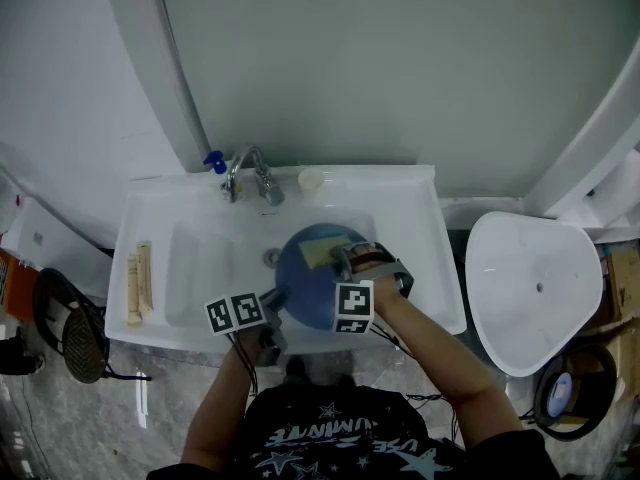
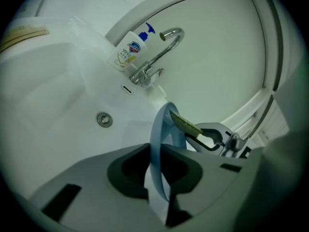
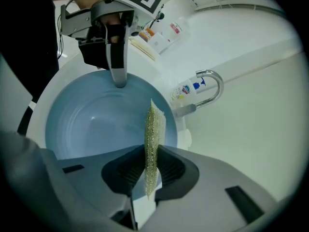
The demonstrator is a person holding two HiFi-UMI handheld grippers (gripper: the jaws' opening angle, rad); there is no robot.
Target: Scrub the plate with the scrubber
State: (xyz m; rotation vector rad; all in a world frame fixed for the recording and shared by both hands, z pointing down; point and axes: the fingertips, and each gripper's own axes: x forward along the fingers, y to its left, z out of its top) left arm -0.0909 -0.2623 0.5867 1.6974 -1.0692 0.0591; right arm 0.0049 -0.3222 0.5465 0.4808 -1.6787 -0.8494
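Presently, the blue plate (image 1: pixel 300 280) sits over the right half of the sink (image 1: pixel 150 268), tilted up with its hollow face towards the right gripper (image 3: pixel 150 170). The left gripper (image 2: pixel 159 170) is clamped on the plate's near-left rim, which runs edge-on between its jaws. The right gripper's jaws are closed on the scrubber (image 3: pixel 153 139), a thin yellow-green pad that stands up out of them. From the head view the pad lies over the far-right part of the plate. Whether it is pressing on the surface cannot be confirmed.

Assessment of the step in hand: scrubbing appears to be under way. To do it well, the pad's broad face, not its thin edge, should be laid flat on the plate. The left grip should hold firm so the plate does not pivot under the strokes. Strokes should cover the centre and the rim, and should stop short of the left jaws.

Count:
- One plate.
- One scrubber.
- Two grippers.
- One faucet (image 1: pixel 250 173) at the far rim.
- One soap bottle (image 2: pixel 126 54) to the left of the faucet.
- One small cup (image 1: pixel 311 182) to its right.
- One drain (image 2: pixel 104 119).
- Two tan strips (image 1: pixel 138 283) on the left ledge, kind not determinable.
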